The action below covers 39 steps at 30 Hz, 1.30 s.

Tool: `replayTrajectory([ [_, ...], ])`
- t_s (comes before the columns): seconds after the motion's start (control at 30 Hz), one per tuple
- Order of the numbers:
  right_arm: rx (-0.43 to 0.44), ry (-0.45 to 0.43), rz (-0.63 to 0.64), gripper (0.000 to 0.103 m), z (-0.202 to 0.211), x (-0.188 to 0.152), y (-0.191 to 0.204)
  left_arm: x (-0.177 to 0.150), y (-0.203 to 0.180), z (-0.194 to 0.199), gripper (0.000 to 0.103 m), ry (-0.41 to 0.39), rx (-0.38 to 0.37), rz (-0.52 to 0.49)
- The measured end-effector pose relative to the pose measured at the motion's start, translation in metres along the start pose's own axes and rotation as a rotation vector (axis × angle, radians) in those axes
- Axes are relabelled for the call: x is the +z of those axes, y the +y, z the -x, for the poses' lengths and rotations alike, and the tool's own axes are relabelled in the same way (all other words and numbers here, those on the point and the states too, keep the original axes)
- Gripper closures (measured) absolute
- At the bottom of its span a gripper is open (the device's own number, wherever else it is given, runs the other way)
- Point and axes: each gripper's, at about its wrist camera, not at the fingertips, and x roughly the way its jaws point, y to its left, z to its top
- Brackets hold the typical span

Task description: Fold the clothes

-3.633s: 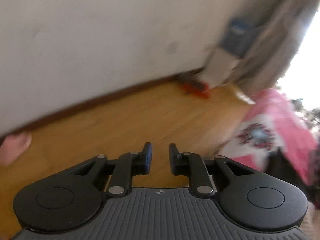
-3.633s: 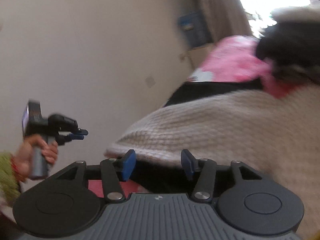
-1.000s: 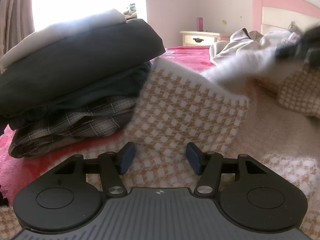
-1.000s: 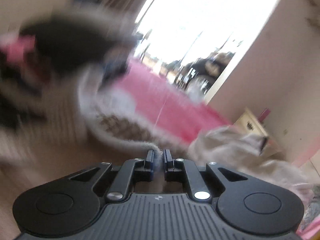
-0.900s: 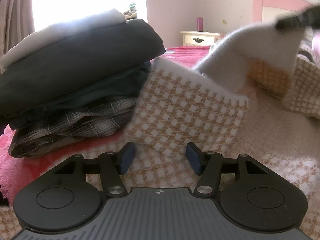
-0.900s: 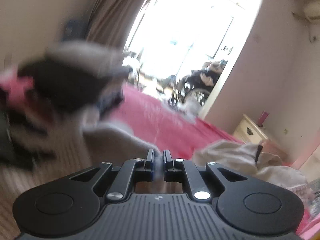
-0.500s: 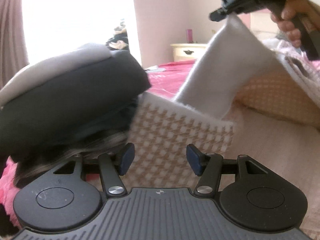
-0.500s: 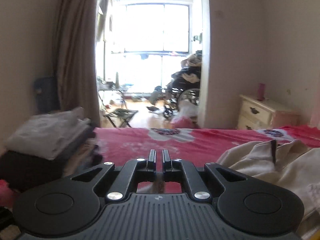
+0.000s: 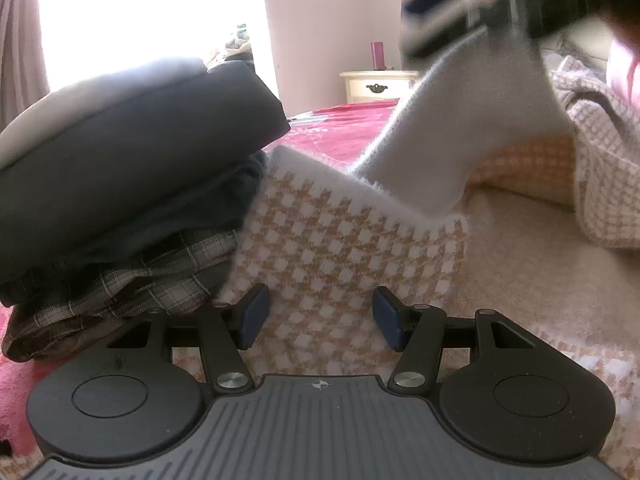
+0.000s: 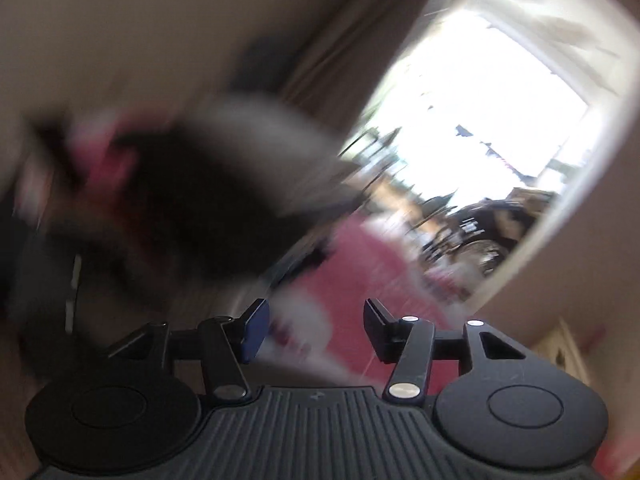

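Note:
A tan-and-white checked knit garment (image 9: 344, 256) lies on the bed in front of my left gripper (image 9: 320, 322), which is open and empty just above it. Its fuzzy white part (image 9: 452, 120) stands lifted at the upper right, right under the blurred right gripper (image 9: 472, 12). In the right wrist view my right gripper (image 10: 314, 330) is open with nothing between its fingers; that view is badly motion-blurred.
A stack of folded dark and plaid clothes (image 9: 120, 184) sits at the left on the red bedspread (image 9: 344, 124). A cream nightstand (image 9: 376, 84) stands by the far wall. More checked fabric (image 9: 600, 168) is piled at the right. A bright window (image 10: 480, 120) fills the right wrist view.
My right gripper has opened; half a second ago it was shut on the white part of the garment. It is now swinging fast, tilted. My left gripper has stayed open over the checked garment.

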Motion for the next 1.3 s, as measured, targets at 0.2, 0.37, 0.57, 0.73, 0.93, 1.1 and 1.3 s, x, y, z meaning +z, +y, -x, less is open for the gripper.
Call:
replayTrajectory([
  [0.2,0.055,0.203,0.208,0.048,-0.084,-0.012,0.022,0.0,0.002,-0.001,0.045,0.0,-0.017,0.014],
  [0.37,0.088,0.22,0.074,0.098,-0.1,-0.014,0.016,0.0,0.003,0.0,0.045,-0.006,-0.023,0.016],
  [0.57,0.011,0.011,-0.363,0.098,-0.048,-0.017,-0.029,0.007,-0.005,0.019,0.045,-0.083,-0.002,-0.054],
  [0.73,0.014,-0.12,-0.443,0.098,-0.03,-0.018,-0.042,0.02,-0.001,0.021,0.045,-0.106,-0.04,-0.028],
  [0.93,0.026,-0.069,-0.479,0.097,-0.07,-0.021,-0.046,0.027,-0.005,-0.018,0.045,-0.065,-0.006,-0.057],
  [1.1,0.052,0.034,-0.617,0.09,-0.111,-0.031,-0.056,0.038,0.002,-0.041,0.045,-0.003,-0.011,-0.021],
  [1.3,0.102,-0.097,-0.978,0.057,-0.069,-0.055,-0.096,0.047,0.018,-0.058,0.046,0.061,-0.068,0.05],
])
